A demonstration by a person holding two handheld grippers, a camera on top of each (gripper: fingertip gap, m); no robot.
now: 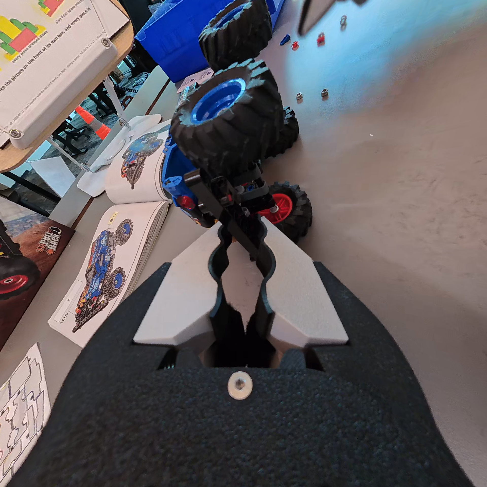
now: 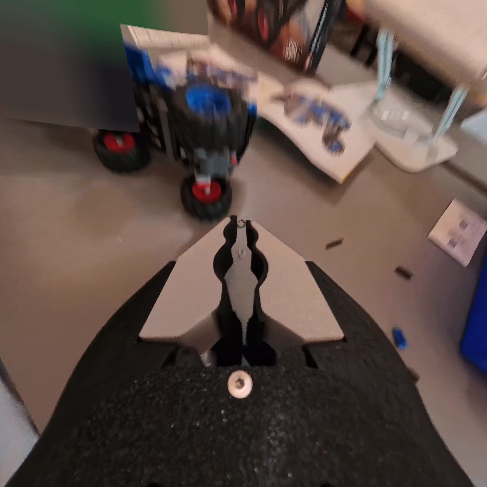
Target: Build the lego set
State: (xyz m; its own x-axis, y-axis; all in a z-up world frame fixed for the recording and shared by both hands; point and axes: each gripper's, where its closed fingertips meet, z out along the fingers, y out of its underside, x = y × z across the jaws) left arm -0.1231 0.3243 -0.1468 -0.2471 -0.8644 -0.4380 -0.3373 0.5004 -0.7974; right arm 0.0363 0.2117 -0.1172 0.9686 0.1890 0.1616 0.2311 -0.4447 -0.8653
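Observation:
The blue Lego monster truck (image 1: 179,168) lies tipped on its side on the grey table, two blue-rimmed wheels (image 1: 224,118) raised and a red-rimmed wheel (image 1: 283,208) resting on the table. My left gripper (image 1: 241,230) is shut on a black beam (image 1: 237,226) of the truck's underside. In the blurred right wrist view the truck (image 2: 200,123) stands ahead, with its red-rimmed wheels (image 2: 205,191) toward me. My right gripper (image 2: 240,224) is shut on a small grey ring (image 2: 241,224) at its tips, just short of the nearest red wheel.
An open instruction booklet (image 1: 105,266) lies left of the truck, with the set's box (image 1: 23,263) and a sticker sheet (image 1: 18,390) beside it. A blue bin (image 1: 179,42) stands behind. Small loose parts (image 1: 320,39) and two grey bushes (image 1: 299,96) lie on the table. A sign stand (image 1: 52,66) is at far left. Across from one pair of fingers to the other is roughly 20 cm.

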